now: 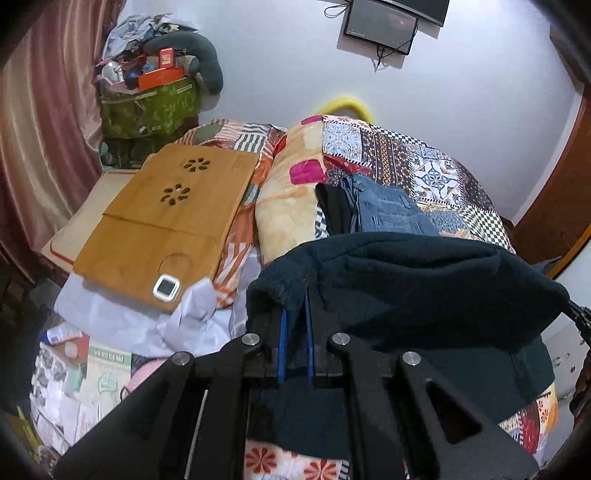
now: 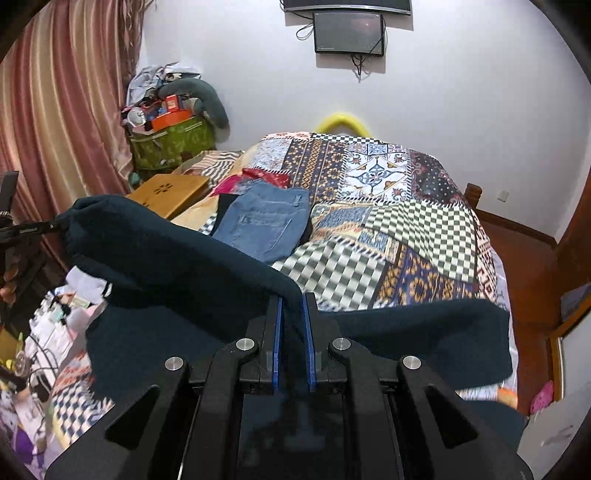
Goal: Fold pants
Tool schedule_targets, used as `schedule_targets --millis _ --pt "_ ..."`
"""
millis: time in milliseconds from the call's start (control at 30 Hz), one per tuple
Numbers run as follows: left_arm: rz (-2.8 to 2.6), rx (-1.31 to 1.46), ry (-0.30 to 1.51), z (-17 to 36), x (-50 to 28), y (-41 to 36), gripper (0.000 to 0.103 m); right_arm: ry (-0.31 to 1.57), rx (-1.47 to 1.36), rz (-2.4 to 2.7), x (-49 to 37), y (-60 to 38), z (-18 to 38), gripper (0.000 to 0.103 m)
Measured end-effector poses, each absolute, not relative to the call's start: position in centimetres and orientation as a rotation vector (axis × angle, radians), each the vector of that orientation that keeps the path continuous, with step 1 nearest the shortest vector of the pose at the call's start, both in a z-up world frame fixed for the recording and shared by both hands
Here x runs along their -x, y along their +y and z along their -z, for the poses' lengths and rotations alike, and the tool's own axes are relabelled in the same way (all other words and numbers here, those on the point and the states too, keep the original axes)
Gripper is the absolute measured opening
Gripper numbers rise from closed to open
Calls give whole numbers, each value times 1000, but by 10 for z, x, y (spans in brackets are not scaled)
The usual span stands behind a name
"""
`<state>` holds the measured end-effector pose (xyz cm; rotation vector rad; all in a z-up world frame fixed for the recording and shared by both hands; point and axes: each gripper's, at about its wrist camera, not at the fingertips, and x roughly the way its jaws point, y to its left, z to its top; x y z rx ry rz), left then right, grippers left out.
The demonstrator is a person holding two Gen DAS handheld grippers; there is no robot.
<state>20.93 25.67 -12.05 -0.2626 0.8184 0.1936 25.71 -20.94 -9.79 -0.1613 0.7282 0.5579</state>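
Both grippers are up over the bed, each clamped on the same garment. The left gripper, black with blue-padded fingers, has its jaws closed on one edge of the dark teal fleece pants; the right gripper pinches the same dark fleece at another point along the edge. Between the two grips the cloth stretches in a sagging band, and the rest hangs down over the near part of the patchwork quilt covering the bed.

Writing is scarce. In the right wrist view a black bar at the far left edge carries small pale lettering, too small to read. The two dark wall screens show nothing legible. Printed packets on the floor at lower left of the left wrist view bear green lettering that is too blurred to make out.

By count: one folded pair of blue denim jeans lies on the quilt beyond the fleece, with one black folded garment just beside it. One bamboo lap tray with two flower-shaped cut-outs rests left of the bedding, a small white-framed square gadget on its near corner. One green leaf-print bag, heaped with clutter, stands by the pink curtain.
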Motion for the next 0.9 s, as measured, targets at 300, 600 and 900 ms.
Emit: schedule_targets --millis 300,600,900 --pt "-193 288 902 151 -172 252 12 777 172 -575 -222 -216 112 10" --pt "-240 199 889 141 -156 239 22 822 108 -578 -205 -237 112 17" --pt "-212 136 893 144 -187 203 61 807 90 -456 -218 -265 113 45"
